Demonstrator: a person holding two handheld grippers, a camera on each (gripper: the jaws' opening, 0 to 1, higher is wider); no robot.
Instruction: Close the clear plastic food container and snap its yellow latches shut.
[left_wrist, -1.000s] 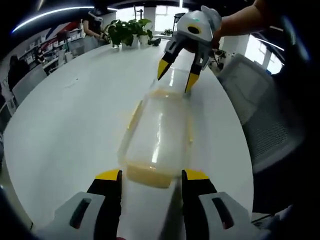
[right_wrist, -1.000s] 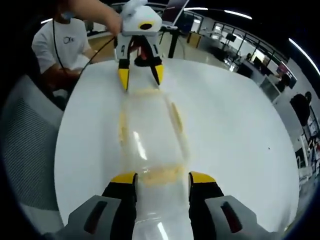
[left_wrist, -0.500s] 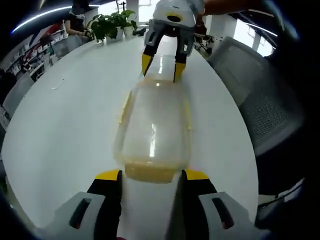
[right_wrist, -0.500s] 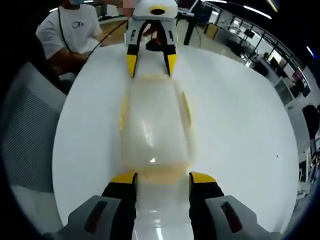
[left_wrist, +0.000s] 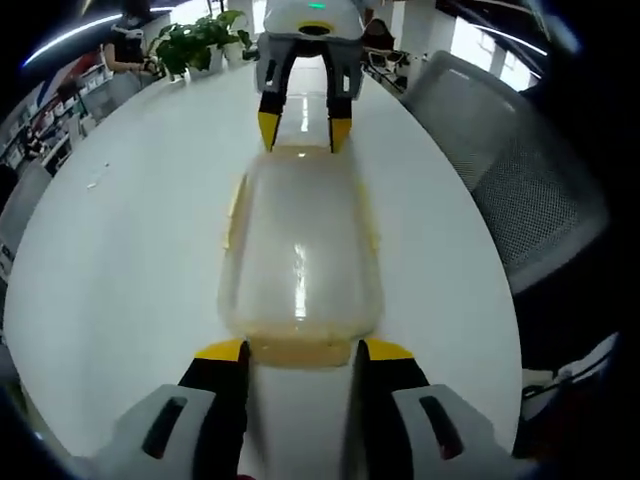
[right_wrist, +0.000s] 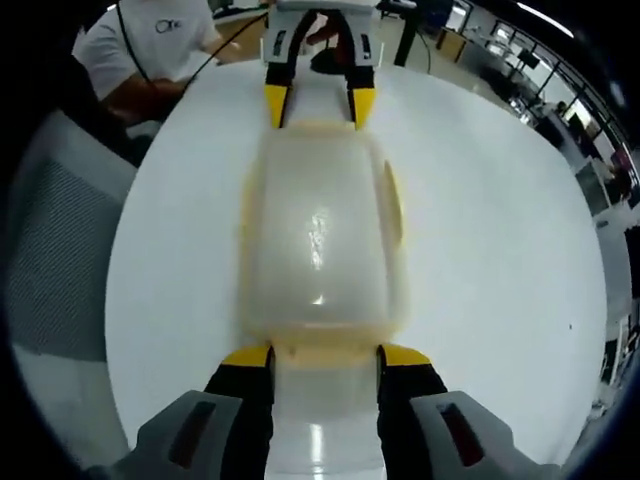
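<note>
In the left gripper view, the clear rectangular plastic food container with yellow latches (left_wrist: 300, 250) lies lengthwise down the middle of the frame on the white glossy round worktop (left_wrist: 120, 260), its lid down over the body. The left tool (left_wrist: 296, 352), with black jaws tipped in yellow, rises from the bottom edge; its jaws stand apart, one on each side of the container's near yellow latch (left_wrist: 298, 350), and hold nothing that can be made out, though whether the tips touch the plastic cannot be told. At the upper middle of that view the right tool (left_wrist: 298, 132) points down at the container's far end, its jaws also spread, their yellow tips just at the far rim. In the right gripper view the same container (right_wrist: 318, 235) fills the centre, a yellow latch along its right side (right_wrist: 396, 205) and another along the near end (right_wrist: 325, 350). The right tool (right_wrist: 325, 358) stands at the bottom of the frame with jaws parted beside that near latch, and the left tool (right_wrist: 318, 105) faces it from the upper middle. A grey mesh chair (left_wrist: 520, 190) sits at the right of the left gripper view, green potted plants (left_wrist: 195, 40) at its upper left. A person in a white shirt (right_wrist: 150, 50) sits at the upper left of the right gripper view.
</note>
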